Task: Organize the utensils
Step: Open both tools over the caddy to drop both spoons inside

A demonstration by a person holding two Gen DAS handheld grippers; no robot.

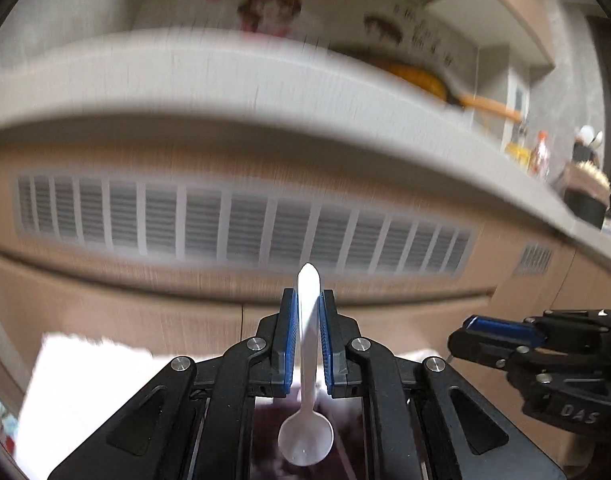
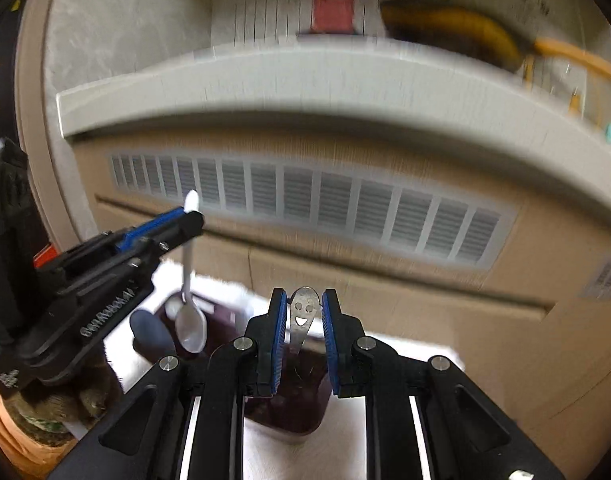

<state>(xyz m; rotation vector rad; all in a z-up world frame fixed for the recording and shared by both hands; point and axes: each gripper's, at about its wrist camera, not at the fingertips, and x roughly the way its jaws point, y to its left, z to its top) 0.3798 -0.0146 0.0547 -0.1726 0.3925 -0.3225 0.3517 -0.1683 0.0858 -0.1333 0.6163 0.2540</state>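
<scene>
My left gripper (image 1: 307,300) is shut on a white plastic spoon (image 1: 306,436). The spoon's handle sticks up between the blue pads and its bowl hangs down toward the camera. In the right wrist view the left gripper (image 2: 185,220) shows at the left, with the spoon (image 2: 191,328) dangling from it. My right gripper (image 2: 304,300) is shut on a metal utensil handle (image 2: 303,314) with a smiley-face cutout. It also shows at the right edge of the left wrist view, as the right gripper (image 1: 471,326). A dark purple container (image 2: 289,412) sits below both grippers.
The container rests on a white cloth (image 2: 345,432). Ahead is a beige cabinet front with a long vent grille (image 1: 241,224) under a pale counter edge (image 1: 265,92). An orange-handled pan (image 1: 421,80) and bottles (image 1: 539,156) stand on the counter. A dark blue object (image 2: 149,332) lies left of the container.
</scene>
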